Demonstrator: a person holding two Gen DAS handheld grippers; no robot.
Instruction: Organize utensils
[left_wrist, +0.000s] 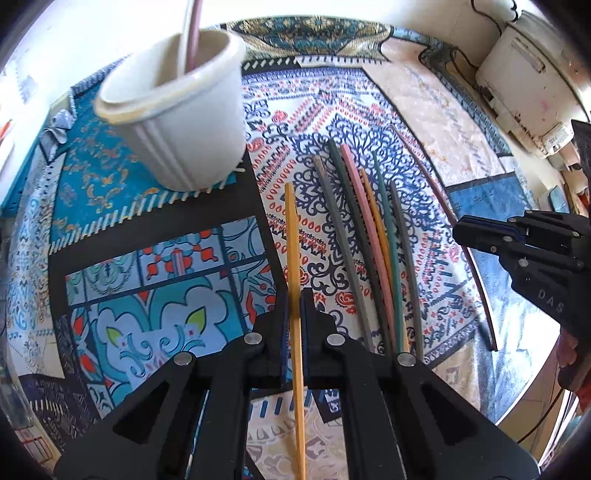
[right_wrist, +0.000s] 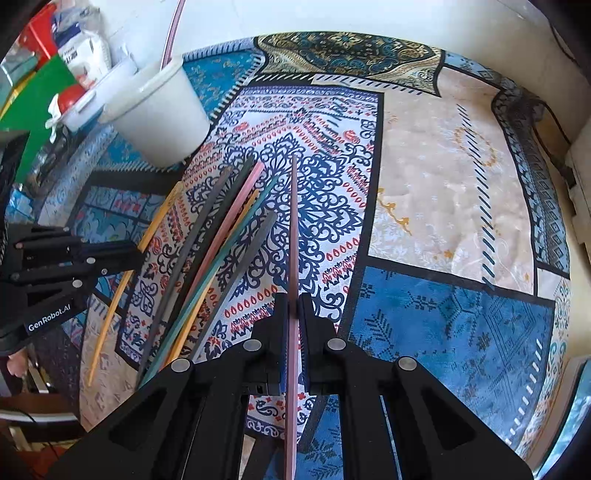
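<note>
Left gripper (left_wrist: 294, 306) clenched on yellow chopstick (left_wrist: 293, 236), gripped near mid-length, tip aimed toward white cup (left_wrist: 177, 122). Right gripper (right_wrist: 294, 306) clamped on mauve chopstick (right_wrist: 293, 229), likewise near middle. Remaining chopsticks (left_wrist: 369, 240) lie bunched on patterned cloth (left_wrist: 443, 122), between both grippers. Cup already holds a couple of sticks. Judgement: sticks light, stiff, smooth, likely to pivot or slip; mid-shaft hold best for balance.

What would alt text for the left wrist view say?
The left gripper pinches a yellow chopstick above a patterned tablecloth. A white cup stands ahead at left; loose chopsticks lie right.
</note>
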